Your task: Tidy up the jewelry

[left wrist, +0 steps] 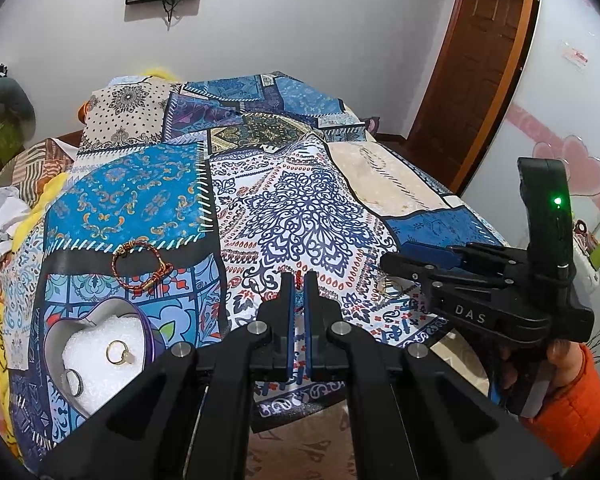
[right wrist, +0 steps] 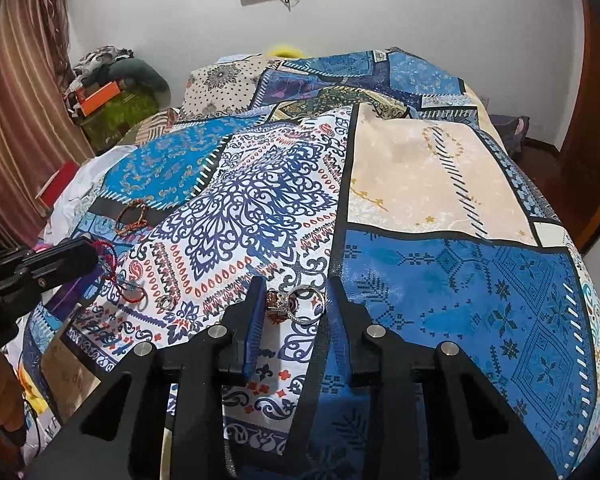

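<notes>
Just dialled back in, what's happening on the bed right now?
A person with two handheld grippers is sorting jewelry on a patchwork bedspread. The left gripper is shut on a thin red cord bracelet. The right gripper stands open around a silver ring lying on the cloth. Two gold rings already sit in the heart-shaped tin; a red-and-gold braided bracelet waits nearby.
</notes>
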{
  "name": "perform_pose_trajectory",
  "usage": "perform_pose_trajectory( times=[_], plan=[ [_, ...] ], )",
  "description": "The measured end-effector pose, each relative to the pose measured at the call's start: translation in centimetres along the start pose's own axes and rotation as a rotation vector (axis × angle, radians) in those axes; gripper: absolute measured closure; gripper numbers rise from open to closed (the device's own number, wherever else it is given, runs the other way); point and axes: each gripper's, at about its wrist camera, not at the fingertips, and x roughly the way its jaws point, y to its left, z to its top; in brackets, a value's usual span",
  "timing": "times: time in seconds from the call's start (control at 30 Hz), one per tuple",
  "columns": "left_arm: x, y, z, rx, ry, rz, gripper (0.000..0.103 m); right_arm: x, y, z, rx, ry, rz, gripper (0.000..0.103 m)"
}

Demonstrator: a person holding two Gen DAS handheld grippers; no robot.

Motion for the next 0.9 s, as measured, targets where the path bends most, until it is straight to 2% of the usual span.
perform_pose_trajectory(
  times=[0.2, 0.4, 0.67, 0.9],
  plan=[
    [-0.4, -0.3, 0.2, 0.005, -0.011, -0.003, 0.101, -0.5, 0.0, 0.0, 0.004, -0.014, -0.008, 0.076],
    [-2.2, -0.2, 0.8, 0.006, -0.049, 0.000, 0.101, -2.5, 0.9, 0.8, -0.016, -0.064, -0.007, 0.076],
    [-5.7, 0.8, 1.5, -0.009, -0.124, 0.030, 0.101, -5.5, 4.4, 2.5, -0.071, -0.148, 0.042, 0.076],
    [-8.7, 2.4, 1.2, -0.028, -0.169, 0.069, 0.101, -6.4, 7.9, 3.2, -0.111, -0.180, 0.091, 0.076]
  ],
)
